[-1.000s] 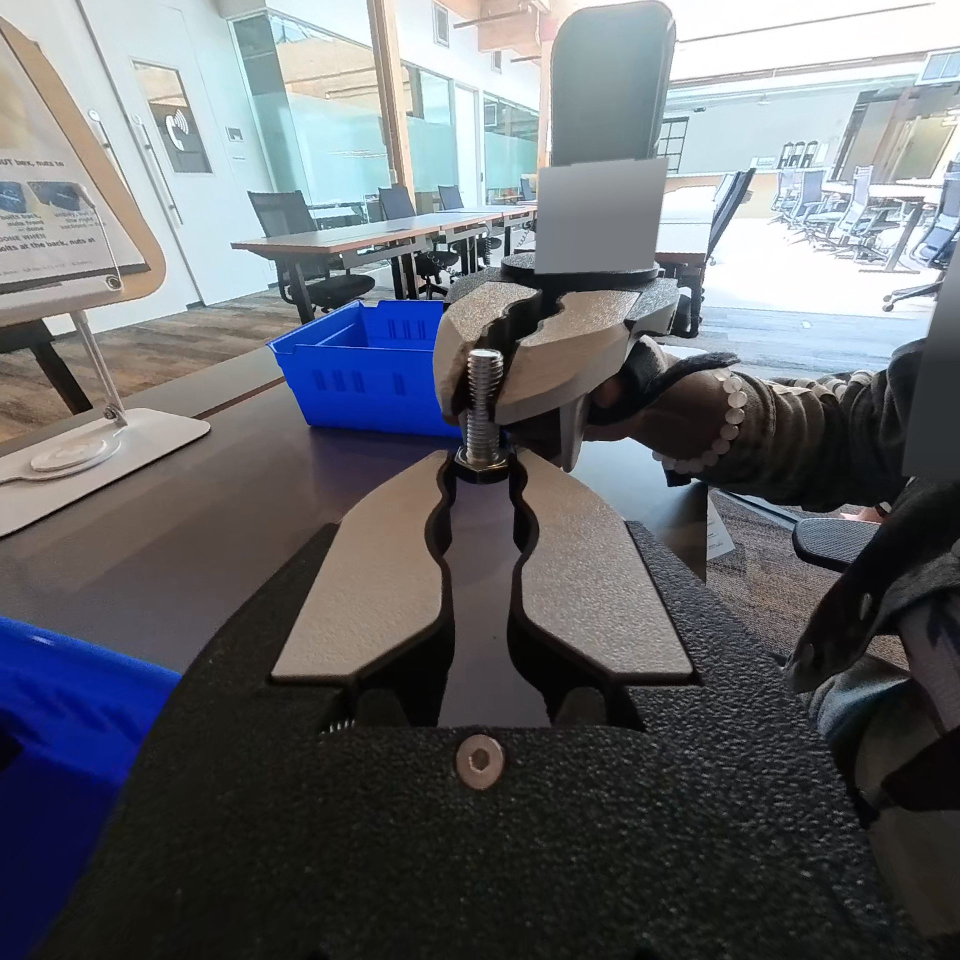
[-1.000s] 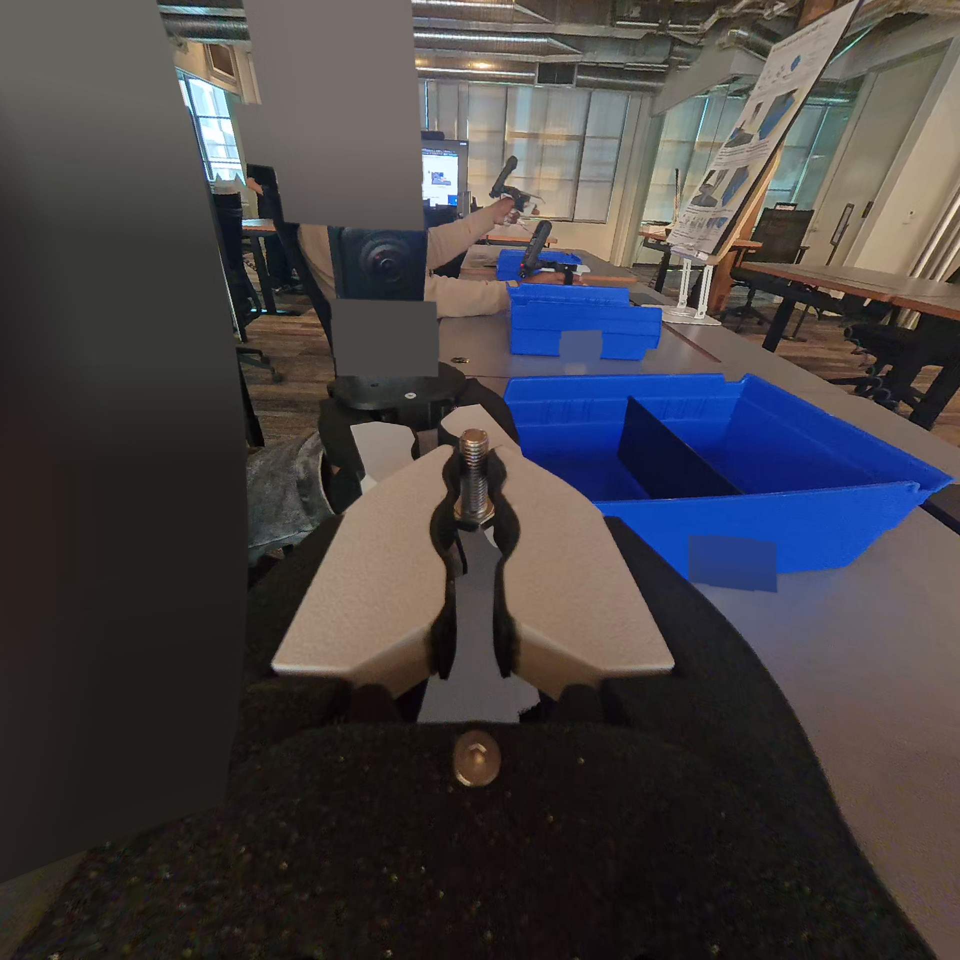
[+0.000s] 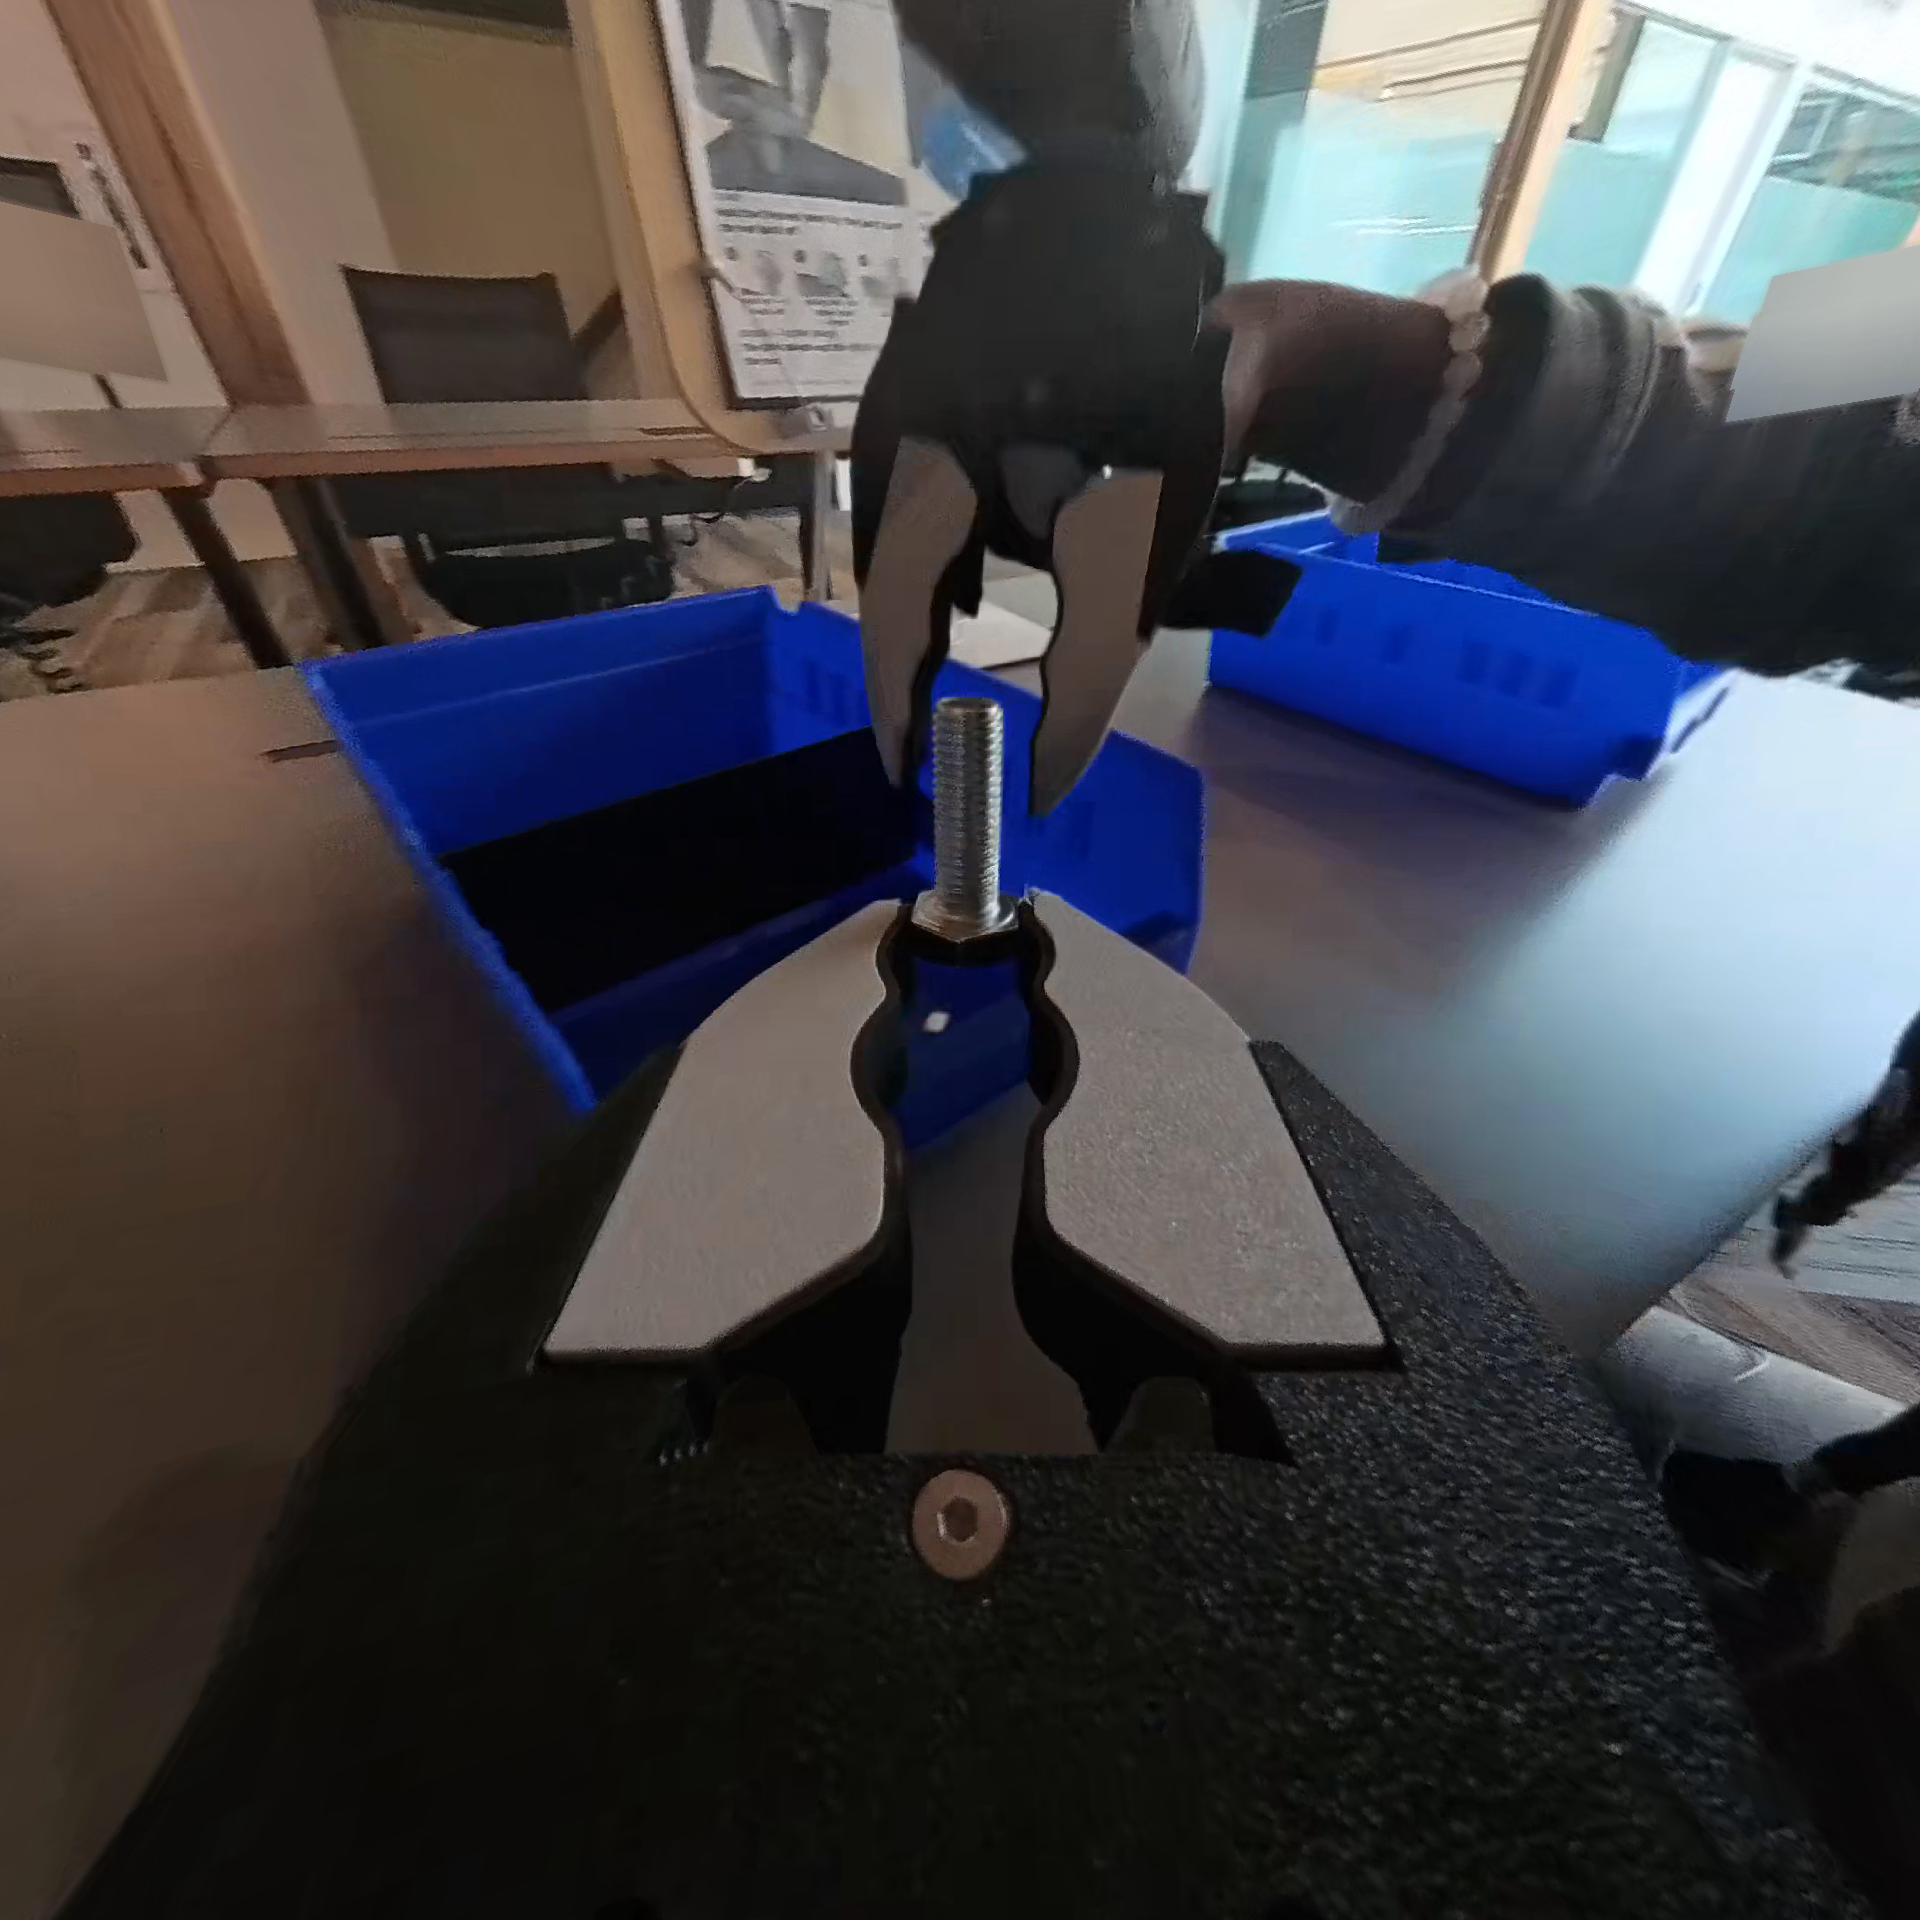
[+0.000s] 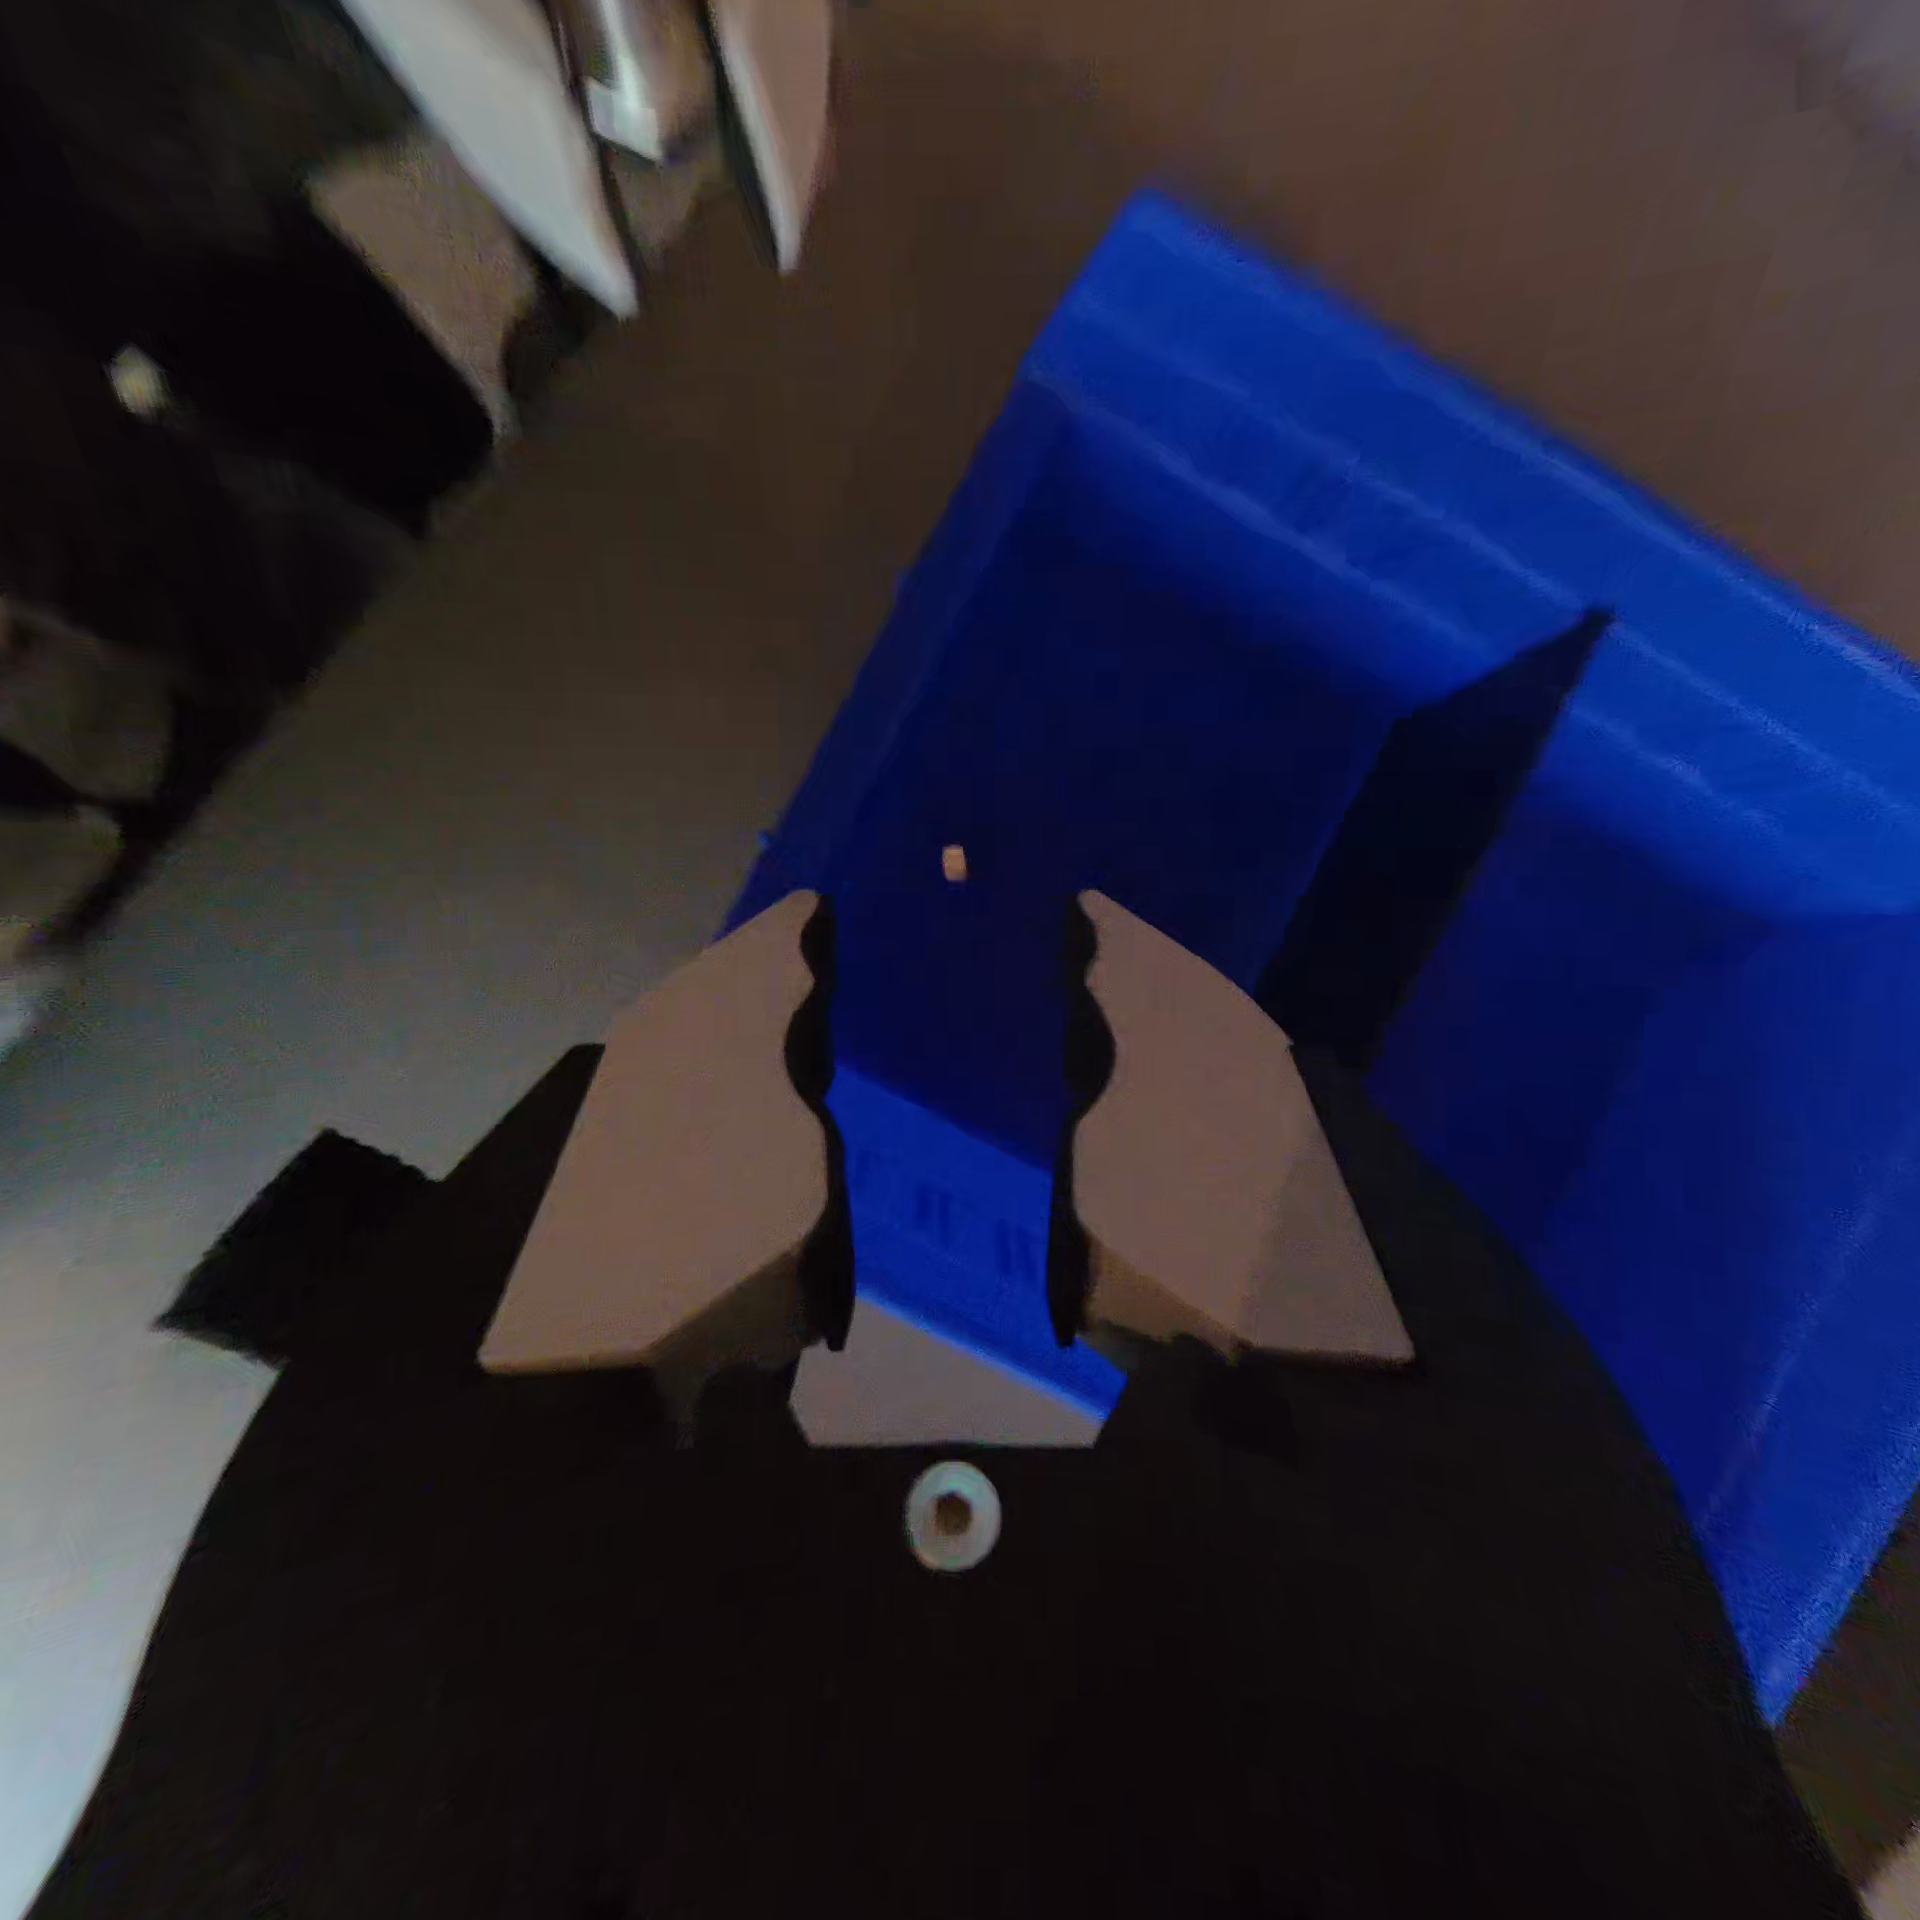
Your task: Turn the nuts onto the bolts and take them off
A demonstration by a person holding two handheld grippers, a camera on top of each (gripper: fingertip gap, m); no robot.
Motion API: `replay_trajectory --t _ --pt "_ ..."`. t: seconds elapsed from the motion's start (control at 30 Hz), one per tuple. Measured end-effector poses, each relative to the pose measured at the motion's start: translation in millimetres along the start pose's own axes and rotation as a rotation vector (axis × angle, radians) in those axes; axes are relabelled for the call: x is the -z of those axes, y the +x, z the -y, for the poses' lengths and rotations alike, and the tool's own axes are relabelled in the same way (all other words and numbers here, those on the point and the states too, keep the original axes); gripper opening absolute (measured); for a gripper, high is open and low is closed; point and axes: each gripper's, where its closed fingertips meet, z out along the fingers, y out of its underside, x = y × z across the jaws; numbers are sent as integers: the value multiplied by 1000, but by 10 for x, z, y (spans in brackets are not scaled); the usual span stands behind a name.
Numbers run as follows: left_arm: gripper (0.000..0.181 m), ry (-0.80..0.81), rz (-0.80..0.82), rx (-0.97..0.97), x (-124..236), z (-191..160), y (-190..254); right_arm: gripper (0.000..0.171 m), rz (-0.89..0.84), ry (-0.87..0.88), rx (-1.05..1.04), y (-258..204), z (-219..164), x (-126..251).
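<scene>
The left gripper (image 3: 961, 914) pinches the upright threaded steel bolt (image 3: 967, 800) by its head, steadying it over the divided blue plastic bin (image 3: 644, 717) while the right gripper (image 3: 971, 800) (empty, parted) hangs at twelve o'clock.

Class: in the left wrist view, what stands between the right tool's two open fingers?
The bolt's threaded top, touching neither finger of the right tool.

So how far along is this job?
Looks done: the bolt shows bare thread, no nut on it. In hand: the left tool grips the bolt upright by its hex base; the right tool is open over the blue bin, where a small pale piece, possibly the nut, shows. Left: probably putting the bolt down.
</scene>
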Motion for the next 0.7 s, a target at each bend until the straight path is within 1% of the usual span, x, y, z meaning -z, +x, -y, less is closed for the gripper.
replay_trajectory --t 0.13,0.23,0.27,0.37,0.47,0.6,0.7 --pt "18 5 17 7 88 -48 -115 29 173 -197 194 -27 -174 -430" --pt "18 1 32 27 113 -98 -212 1 280 -212 343 -125 -212 -608" --pt "18 -1 26 41 113 -123 -224 0 300 -204 369 -136 -204 -649" --pt "18 -20 35 48 114 -205 -275 0 339 -230 375 -118 -247 -753" --pt "18 -16 22 58 133 -220 -267 0 322 -245 426 -71 -295 -813" --pt "18 -17 27 44 167 -208 -253 23 290 -263 537 -55 -282 -754" --pt "18 -11 26 37 195 -180 -238 27 296 -274 664 -84 -248 -749"
